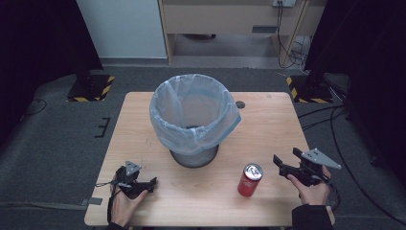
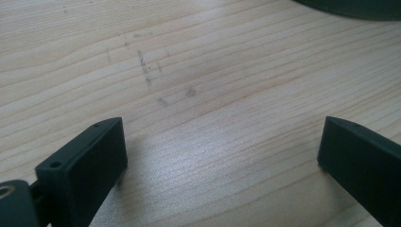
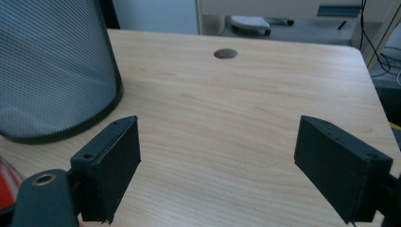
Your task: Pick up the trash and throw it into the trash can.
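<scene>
A red drink can [image 1: 250, 181] with a silver top stands upright on the wooden table [image 1: 139, 120], front right of centre. My right gripper [image 1: 285, 155] hovers just right of the can, held in a hand, jaws open and empty. In the right gripper view its jaws [image 3: 217, 151] spread wide over bare wood, and a sliver of the red can [image 3: 6, 185] shows at the lower left. Near the table's front left corner, my left gripper [image 1: 152, 184] rests low, pointing right. Its jaws [image 2: 222, 142] are open over bare wood with nothing between them.
A black mesh waste bin [image 1: 194, 112] lined with a pale blue bag stands mid-table; its mesh wall [image 3: 52, 71] rises left of the right gripper, its base [image 2: 350, 5] beyond the left one. A small dark round mark [image 3: 225, 53] lies near the far edge.
</scene>
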Action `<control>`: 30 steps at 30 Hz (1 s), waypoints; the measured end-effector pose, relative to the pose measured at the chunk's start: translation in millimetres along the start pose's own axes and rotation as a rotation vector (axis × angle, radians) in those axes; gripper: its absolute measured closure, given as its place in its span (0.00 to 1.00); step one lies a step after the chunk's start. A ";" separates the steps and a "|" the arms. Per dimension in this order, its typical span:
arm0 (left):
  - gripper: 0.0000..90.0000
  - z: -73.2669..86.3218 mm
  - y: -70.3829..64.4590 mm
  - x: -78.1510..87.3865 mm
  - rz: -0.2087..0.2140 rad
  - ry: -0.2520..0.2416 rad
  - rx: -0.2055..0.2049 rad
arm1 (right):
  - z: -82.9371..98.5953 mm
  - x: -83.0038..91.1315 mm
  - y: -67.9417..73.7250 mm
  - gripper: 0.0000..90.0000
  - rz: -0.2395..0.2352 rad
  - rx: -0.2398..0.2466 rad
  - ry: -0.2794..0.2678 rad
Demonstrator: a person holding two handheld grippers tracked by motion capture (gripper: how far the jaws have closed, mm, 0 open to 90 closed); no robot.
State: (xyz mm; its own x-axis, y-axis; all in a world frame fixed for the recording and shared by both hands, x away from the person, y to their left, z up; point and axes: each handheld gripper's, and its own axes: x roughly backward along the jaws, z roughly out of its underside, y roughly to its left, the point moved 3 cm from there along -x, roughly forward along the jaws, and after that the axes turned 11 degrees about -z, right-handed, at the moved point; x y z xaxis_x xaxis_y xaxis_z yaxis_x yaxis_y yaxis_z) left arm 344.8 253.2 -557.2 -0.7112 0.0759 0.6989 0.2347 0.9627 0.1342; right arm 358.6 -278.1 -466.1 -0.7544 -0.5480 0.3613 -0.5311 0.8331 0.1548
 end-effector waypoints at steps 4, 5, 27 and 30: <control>0.01 0.0 0.0 0.0 0.000 0.000 0.000 | -9.3 6.4 5.3 0.17 -0.015 0.009 -0.032; 0.01 0.0 0.0 0.0 0.000 0.000 0.000 | -16.1 11.6 9.4 0.17 -0.023 0.016 -0.062; 0.01 0.2 -0.1 0.2 0.004 -0.001 -0.005 | -44.1 26.4 65.9 0.17 -0.264 0.083 -0.140; 0.01 0.2 -0.1 0.2 0.005 -0.001 -0.005 | -40.3 21.9 72.0 0.17 -0.295 0.084 -0.124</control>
State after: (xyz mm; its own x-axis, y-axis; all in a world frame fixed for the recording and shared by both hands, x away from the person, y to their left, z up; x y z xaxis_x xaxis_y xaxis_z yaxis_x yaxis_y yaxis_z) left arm 344.5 253.2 -557.2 -0.7106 0.0806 0.6989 0.2411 0.9612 0.1342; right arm 319.4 -227.0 -410.1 -0.6019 -0.7740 0.1967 -0.7596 0.6309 0.1580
